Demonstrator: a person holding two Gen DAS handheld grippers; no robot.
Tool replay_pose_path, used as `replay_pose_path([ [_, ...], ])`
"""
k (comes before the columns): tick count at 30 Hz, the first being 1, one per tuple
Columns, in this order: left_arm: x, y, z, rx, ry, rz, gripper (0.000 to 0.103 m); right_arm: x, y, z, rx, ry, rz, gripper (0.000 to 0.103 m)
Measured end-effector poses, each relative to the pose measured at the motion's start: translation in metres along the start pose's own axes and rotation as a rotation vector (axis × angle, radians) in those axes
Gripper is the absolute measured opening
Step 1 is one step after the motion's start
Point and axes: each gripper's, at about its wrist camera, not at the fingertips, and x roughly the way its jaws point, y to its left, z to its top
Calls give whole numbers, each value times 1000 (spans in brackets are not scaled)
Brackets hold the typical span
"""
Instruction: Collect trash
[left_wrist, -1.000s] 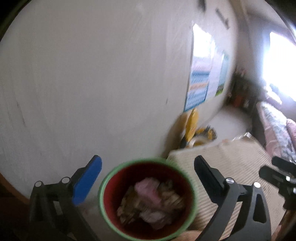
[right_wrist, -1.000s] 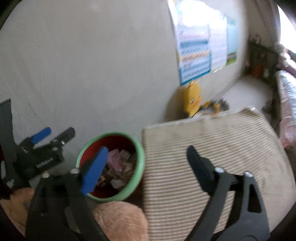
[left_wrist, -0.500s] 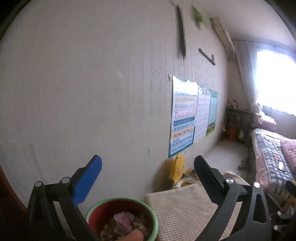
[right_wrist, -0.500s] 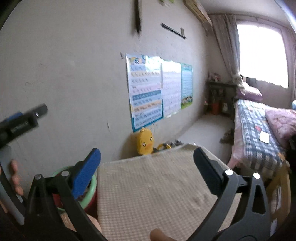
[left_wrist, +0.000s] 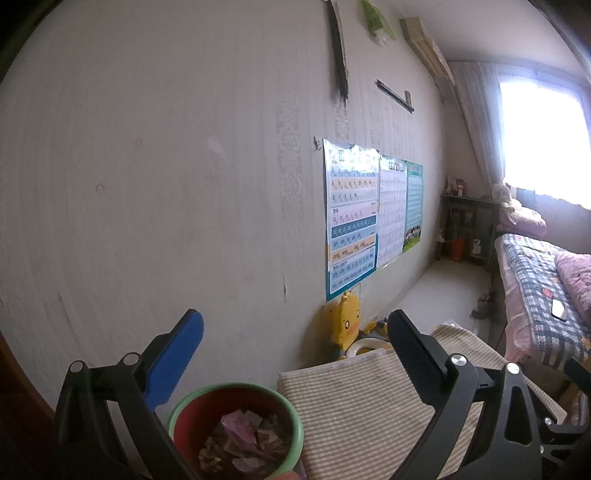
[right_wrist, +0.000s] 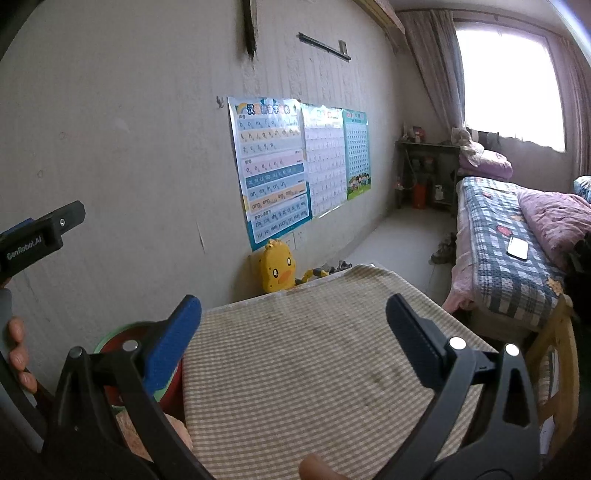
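Bedroom wall (left_wrist: 184, 184) fills my views; left gripper (left_wrist: 295, 332) and right gripper (right_wrist: 293, 317) both gape wide, empty, above the red trash-filled bin (left_wrist: 236, 424) and checked cushion (right_wrist: 314, 369).

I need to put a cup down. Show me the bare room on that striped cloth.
The striped cloth is bare across its whole top, from the wall edge near the yellow duck toy to the side facing the bed. It is crowded only at its left edge, where the trash bucket stands.
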Motion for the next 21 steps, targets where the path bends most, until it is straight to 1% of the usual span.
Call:
replay_pose_path([
  [21,16,6,-5,-5,56,3,95,9,-4,-6,6,46,-18,99],
])
